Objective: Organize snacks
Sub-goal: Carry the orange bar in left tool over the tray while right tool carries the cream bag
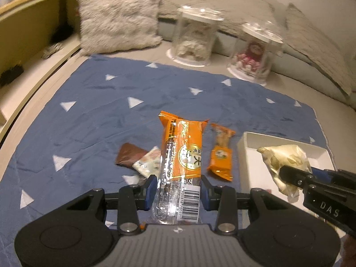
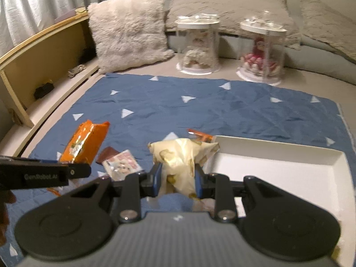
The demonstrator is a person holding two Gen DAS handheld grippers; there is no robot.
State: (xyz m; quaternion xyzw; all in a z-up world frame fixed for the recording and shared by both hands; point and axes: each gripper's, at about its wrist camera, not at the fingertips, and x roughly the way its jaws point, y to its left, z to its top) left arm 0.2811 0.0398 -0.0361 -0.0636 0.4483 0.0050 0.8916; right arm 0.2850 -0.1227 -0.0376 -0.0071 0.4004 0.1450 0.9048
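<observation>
Left wrist view: left gripper (image 1: 178,191) clamped on long orange snack pack (image 1: 181,153), lifted clear of blue cloth (image 1: 89,111), likely bound for white tray (image 1: 247,140). Left of tray: small orange packet (image 1: 221,155), brown wrapper (image 1: 129,155), pale sachet (image 1: 148,162), all loose on cloth.

Right wrist view: right gripper (image 2: 178,180) clamped on cream crinkly bag (image 2: 178,155) at tray's left edge (image 2: 278,149). Beyond tray: 2 clear jars (image 2: 197,44), fluffy pillow (image 2: 129,31); nothing blocks tray.
</observation>
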